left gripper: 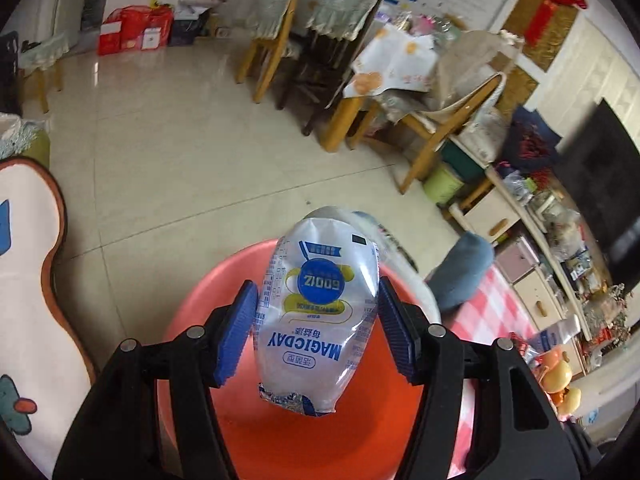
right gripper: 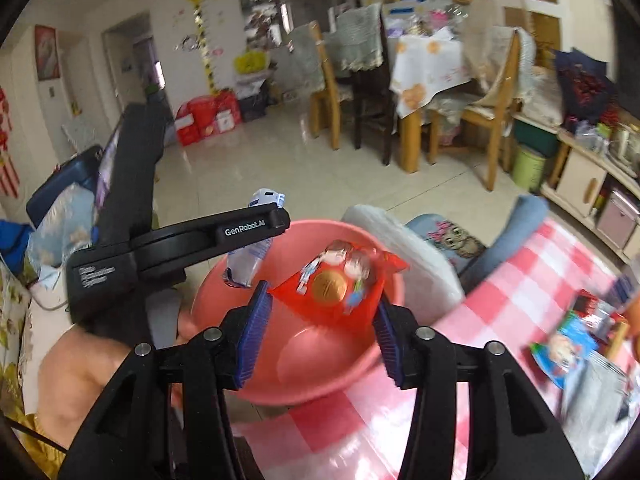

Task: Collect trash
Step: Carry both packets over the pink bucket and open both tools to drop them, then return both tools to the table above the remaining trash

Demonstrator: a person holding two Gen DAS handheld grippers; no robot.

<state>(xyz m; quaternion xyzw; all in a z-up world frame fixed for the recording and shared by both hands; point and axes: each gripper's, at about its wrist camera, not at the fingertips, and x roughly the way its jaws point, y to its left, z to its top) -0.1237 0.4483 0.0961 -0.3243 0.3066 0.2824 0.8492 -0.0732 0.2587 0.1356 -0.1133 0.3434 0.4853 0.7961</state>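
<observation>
My left gripper (left gripper: 318, 320) is shut on a white and blue MAGICDAY pouch (left gripper: 320, 308) and holds it over the pink basin (left gripper: 280, 440). In the right wrist view the left gripper (right gripper: 256, 236) shows from the side at the basin's (right gripper: 312, 376) far left rim, with the pouch (right gripper: 250, 258) hanging from it. My right gripper (right gripper: 322, 328) is shut on a red snack wrapper (right gripper: 340, 292) with cartoon figures, held over the basin.
The basin stands on a table with a pink checked cloth (right gripper: 520, 288). More wrappers (right gripper: 568, 348) lie on the cloth at right. A white cushion (right gripper: 404, 252) and a blue pillow (right gripper: 516, 224) lie behind the basin. Chairs (right gripper: 492, 120) and a dining table stand across the tiled floor.
</observation>
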